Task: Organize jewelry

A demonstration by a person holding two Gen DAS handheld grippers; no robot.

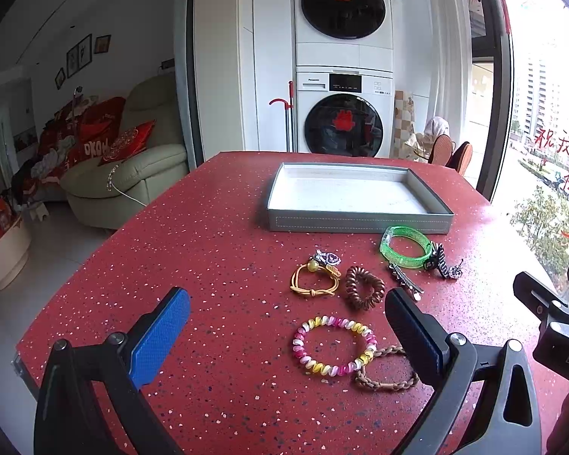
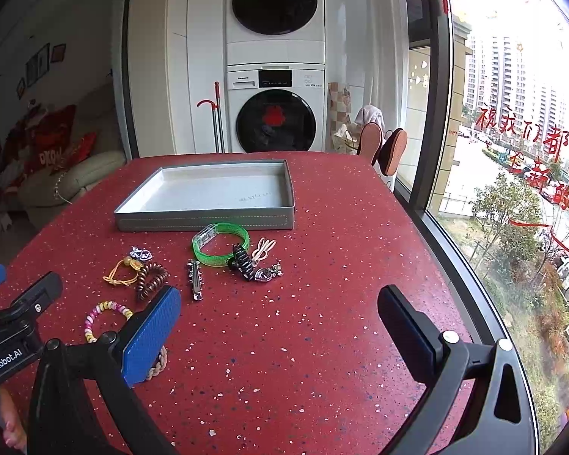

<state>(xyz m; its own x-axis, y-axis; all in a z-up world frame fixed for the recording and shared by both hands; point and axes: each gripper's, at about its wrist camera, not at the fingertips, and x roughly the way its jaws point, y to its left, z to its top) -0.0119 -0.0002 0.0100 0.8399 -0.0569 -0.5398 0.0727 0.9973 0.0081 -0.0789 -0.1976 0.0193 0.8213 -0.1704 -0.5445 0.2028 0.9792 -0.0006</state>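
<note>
While both pairs of fingers stand wide and hold nothing, the left gripper (image 1: 286, 335) hovers over the beaded band (image 1: 334, 345) and the right gripper (image 2: 278, 331) over bare table (image 2: 322, 360). Sorting looks unstarted: the tray (image 2: 205, 222) is nearly bare. The clip (image 2: 194, 278), nearest the right gripper, points its long axis at the tray; gripping it would mean closing across its width.

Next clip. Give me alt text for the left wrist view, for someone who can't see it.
The open left hand-held gripper hovers over a red speckled table strewn with jewelry: a pink-and-yellow spiral bracelet nearest, then a brown coil tie, a yellow cord bracelet and a green bangle. Behind them sits an empty grey tray.
</note>
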